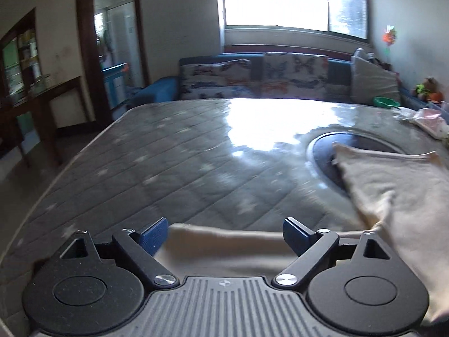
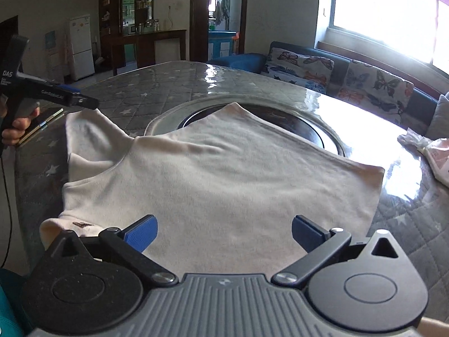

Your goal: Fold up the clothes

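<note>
Left wrist view
My left gripper (image 1: 224, 234): jaws spread wide, blue pads (image 1: 153, 236) well apart, nothing pressed between them.
Garment (image 1: 393, 196): cream cloth lying on the counter (image 1: 168, 168), most of it to the right of my jaws; one edge of it runs under and between the open pads without touching them as far as I can tell.
Counter: grey quilted cover with pale stars under a glossy clear sheet; a dark round inset (image 1: 331, 157) is partly covered by the cloth's far corner.
Beyond: sofa (image 1: 252, 78) with butterfly cushions under a bright window (image 1: 280, 0); picture blurred.

Right wrist view
My right gripper (image 2: 224, 234): jaws fully apart, gripping nothing, poised above the near edge of the garment.
Garment (image 2: 224, 182): spread fairly flat on the counter (image 2: 407, 224), a sleeve (image 2: 89, 132) reaching out to the left, its far point lying over the round inset (image 2: 308, 129).
My left gripper (image 2: 81, 98): seen at the left edge, held in my hand (image 2: 16, 129), its tip just above the sleeve's end.
Pink cloth (image 2: 437, 157): at the right edge, apart from the garment.
</note>
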The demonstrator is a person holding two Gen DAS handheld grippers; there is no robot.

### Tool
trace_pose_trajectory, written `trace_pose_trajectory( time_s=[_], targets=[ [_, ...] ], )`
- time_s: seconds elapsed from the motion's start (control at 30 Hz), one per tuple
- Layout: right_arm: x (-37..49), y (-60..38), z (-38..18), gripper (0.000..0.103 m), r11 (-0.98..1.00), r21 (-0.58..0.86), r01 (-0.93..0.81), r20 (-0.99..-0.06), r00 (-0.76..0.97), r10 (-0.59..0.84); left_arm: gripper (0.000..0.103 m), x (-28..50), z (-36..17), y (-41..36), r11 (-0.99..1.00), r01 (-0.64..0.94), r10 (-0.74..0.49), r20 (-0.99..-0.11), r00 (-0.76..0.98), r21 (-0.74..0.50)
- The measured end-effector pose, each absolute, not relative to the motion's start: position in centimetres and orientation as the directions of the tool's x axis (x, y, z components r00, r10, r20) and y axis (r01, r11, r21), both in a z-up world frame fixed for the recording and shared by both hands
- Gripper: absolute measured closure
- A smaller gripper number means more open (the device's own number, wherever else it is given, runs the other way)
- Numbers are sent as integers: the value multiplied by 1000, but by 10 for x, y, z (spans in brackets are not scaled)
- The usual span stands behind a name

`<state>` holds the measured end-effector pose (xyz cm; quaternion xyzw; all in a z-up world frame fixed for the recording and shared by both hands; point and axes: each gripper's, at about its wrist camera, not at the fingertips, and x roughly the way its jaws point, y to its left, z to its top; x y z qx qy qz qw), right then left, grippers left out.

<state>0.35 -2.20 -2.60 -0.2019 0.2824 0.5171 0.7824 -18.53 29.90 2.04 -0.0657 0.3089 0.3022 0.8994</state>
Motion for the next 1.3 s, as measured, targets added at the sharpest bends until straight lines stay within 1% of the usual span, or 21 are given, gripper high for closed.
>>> trace_pose_trajectory(
  time_s=[0.13, 0.23, 0.33, 0.37, 0.4, 0.43, 0.47, 0.5, 0.53, 0.6, 0.8, 0.87, 0.9, 1.03, 1.13, 1.17, 1.2, 1.3],
  targets=[
    [2, -25, -32, 0, 418, 3, -909, -661, 311, 683, 12, -195, 13, 315, 774, -631, 526, -610, 593, 54],
    [2, -26, -36, 0, 439, 24, -898, -666, 313, 677, 14, -192, 6, 327, 764, -643, 530, -622, 576, 56],
    [1, -27, -38, 0, 453, 34, -891, -665, 318, 676, 25, -189, -2, 338, 767, -641, 505, -642, 576, 29],
    [1, -26, -38, 0, 452, 29, -891, -666, 320, 674, 38, -188, -5, 342, 772, -635, 491, -651, 579, 17],
    [0, -25, -38, 0, 451, 23, -892, -667, 323, 672, 44, -187, -7, 345, 777, -629, 477, -657, 584, 5],
    [-1, -25, -38, 0, 448, 18, -894, -669, 322, 670, 48, -188, -7, 345, 782, -623, 469, -652, 595, -5],
    [-1, -24, -38, 0, 447, 11, -895, -671, 324, 666, 61, -188, -6, 346, 787, -616, 463, -647, 605, -13],
    [-2, -24, -38, 0, 446, 7, -895, -672, 327, 664, 72, -186, -5, 345, 793, -609, 467, -644, 607, 1],
    [-2, -24, -38, 0, 444, 5, -896, -674, 325, 664, 78, -184, -4, 344, 796, -605, 477, -640, 602, 24],
    [-3, -23, -38, 0, 442, 3, -897, -678, 323, 661, 83, -175, -3, 346, 800, -596, 495, -637, 591, 69],
    [-5, -24, -38, 0, 440, -7, -898, -685, 325, 653, 85, -139, -4, 351, 810, -542, 550, -609, 571, 224],
    [-6, -24, -39, 0, 443, -6, -896, -685, 327, 652, 85, -133, -10, 354, 810, -536, 553, -617, 560, 238],
    [-7, -24, -39, 0, 445, -5, -895, -685, 328, 651, 82, -133, -11, 354, 808, -536, 558, -612, 560, 246],
    [-11, -29, -34, 0, 457, 7, -889, -671, 335, 661, 80, -137, -12, 355, 806, -544, 558, -610, 562, 236],
    [-15, -31, -32, 0, 431, 47, -901, -669, 292, 683, 78, -137, -10, 356, 802, -549, 562, -611, 558, 236],
    [-20, -30, -33, 0, 407, 35, -913, -679, 277, 679, 75, -138, -9, 356, 800, -551, 563, -612, 556, 235],
    [-23, -31, -34, 0, 393, 21, -919, -683, 274, 678, 70, -138, -8, 355, 799, -554, 564, -612, 555, 234],
    [-33, -34, -32, 0, 349, -27, -937, -688, 271, 673, 67, -140, 3, 351, 795, -564, 568, -598, 565, 222]
  ],
)
